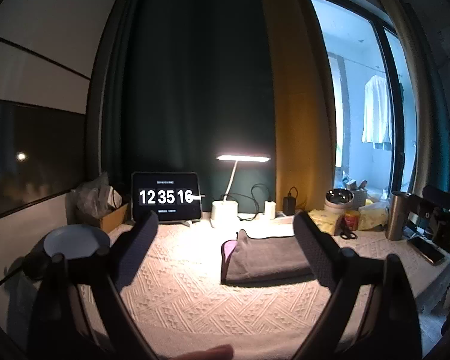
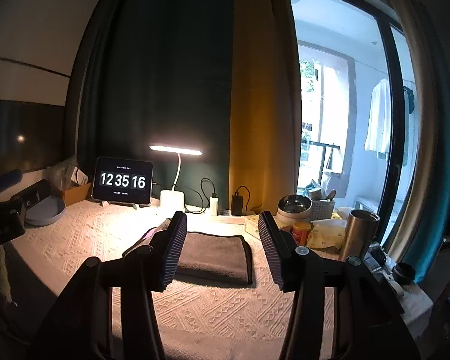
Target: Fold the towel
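- The towel (image 1: 265,258), grey with a pink edge showing at its left end, lies folded into a flat rectangle on the table (image 1: 195,300), which is covered by a cream textured cloth.
- The left tongs (image 1: 226,250) are spread wide and hold nothing. In the left wrist view the towel sits between the two fingers, nearer the right finger, whose pad overlaps its right end; whether they touch cannot be told.
- The right tongs (image 2: 223,250) are also parted and empty. In the right wrist view the towel (image 2: 216,259) lies ahead in the gap between the fingers, its left part hidden behind the left finger.
- Behind the towel stand a lit desk lamp (image 1: 243,158), a tablet (image 1: 166,197) showing 12 35 16, and chargers plugged into a power strip (image 2: 229,219).
- A pale bowl (image 1: 75,241) sits at the left table edge, near the left tongs' left finger.
- To the right of the towel are a metal tumbler (image 2: 360,231), a small orange can (image 2: 302,231), yellow packets (image 2: 327,235), scissors (image 1: 348,234) and a steel bowl (image 2: 294,205).
- Nothing lies on the cloth between the tongs and the towel.
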Demonstrator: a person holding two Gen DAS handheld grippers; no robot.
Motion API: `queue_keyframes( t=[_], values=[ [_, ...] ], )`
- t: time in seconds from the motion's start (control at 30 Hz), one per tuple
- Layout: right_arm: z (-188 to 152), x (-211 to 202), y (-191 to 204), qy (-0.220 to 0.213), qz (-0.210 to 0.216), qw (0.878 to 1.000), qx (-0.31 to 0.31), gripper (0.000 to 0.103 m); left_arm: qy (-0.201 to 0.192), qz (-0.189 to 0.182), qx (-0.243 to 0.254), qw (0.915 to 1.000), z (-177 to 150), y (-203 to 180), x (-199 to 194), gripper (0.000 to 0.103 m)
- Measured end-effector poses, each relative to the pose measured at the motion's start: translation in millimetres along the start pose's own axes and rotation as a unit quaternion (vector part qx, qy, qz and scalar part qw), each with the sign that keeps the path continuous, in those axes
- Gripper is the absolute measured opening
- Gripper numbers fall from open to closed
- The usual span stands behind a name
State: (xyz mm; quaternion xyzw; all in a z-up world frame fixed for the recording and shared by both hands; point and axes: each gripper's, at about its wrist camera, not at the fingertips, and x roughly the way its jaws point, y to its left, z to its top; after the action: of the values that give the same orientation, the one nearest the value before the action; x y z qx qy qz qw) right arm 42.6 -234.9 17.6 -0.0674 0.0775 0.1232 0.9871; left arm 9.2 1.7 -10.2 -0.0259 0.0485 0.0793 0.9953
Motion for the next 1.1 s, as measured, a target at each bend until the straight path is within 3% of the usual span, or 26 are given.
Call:
queue_keyframes(
  t=[1.1],
  values=[
    [-2.0, 2.1, 2.2, 0.007, 0.000, 1.000, 0.005, 0.053, 0.010, -0.007, 0.003, 0.9999, -1.4, -4.9, 4.1, 0.093]
  ],
)
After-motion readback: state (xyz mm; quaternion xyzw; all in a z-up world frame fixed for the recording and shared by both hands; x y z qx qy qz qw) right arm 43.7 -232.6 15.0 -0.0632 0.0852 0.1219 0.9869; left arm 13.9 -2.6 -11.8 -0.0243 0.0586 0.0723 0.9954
